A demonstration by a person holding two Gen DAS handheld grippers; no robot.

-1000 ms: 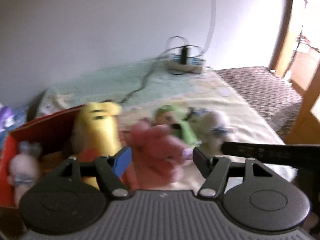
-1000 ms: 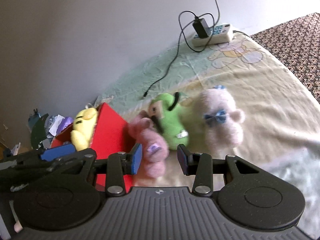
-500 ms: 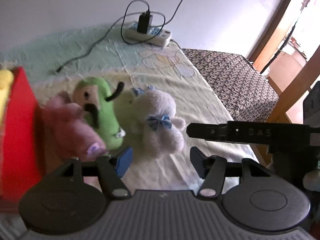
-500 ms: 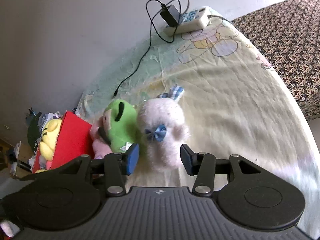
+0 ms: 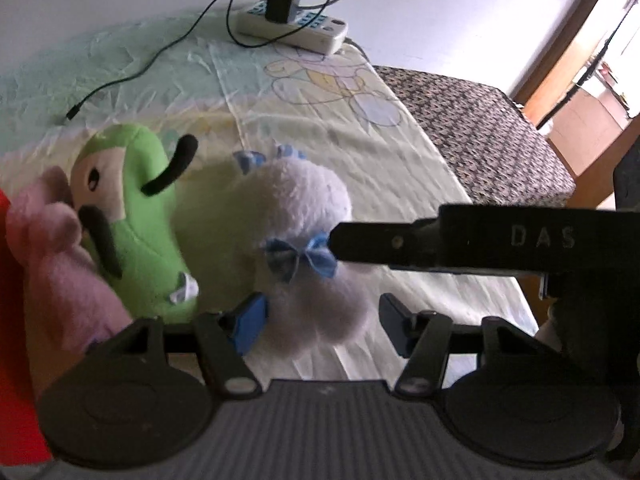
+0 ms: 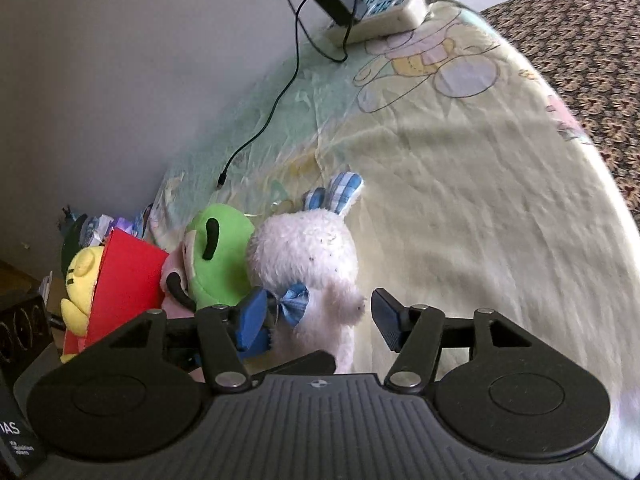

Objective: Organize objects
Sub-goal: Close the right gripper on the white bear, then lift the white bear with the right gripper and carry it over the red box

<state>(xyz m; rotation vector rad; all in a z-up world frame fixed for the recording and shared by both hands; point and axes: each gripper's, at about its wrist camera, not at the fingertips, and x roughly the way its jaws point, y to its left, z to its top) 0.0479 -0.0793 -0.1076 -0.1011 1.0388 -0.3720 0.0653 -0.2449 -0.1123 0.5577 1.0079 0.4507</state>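
Observation:
A white plush rabbit [image 5: 304, 240] with a blue bow lies on the bed sheet, beside a green plush [image 5: 136, 216] and a pink plush [image 5: 52, 264]. My left gripper [image 5: 320, 322] is open with the rabbit's lower body between its fingers. My right gripper [image 6: 316, 322] is open around the same rabbit [image 6: 308, 256], and one of its fingers [image 5: 420, 240] crosses the left wrist view at the bow. A red box [image 6: 128, 284] at the left holds a yellow plush [image 6: 82, 284].
A white power strip [image 5: 292, 28] with a black charger and cable lies at the far end of the yellow-green sheet [image 6: 460, 200]. A brown patterned mattress [image 5: 472, 128] extends to the right. Clutter [image 6: 100, 224] sits by the wall.
Both grippers have swung right from the red box and pink plush and come in close around the white rabbit. The rabbit now sits between both pairs of fingers.

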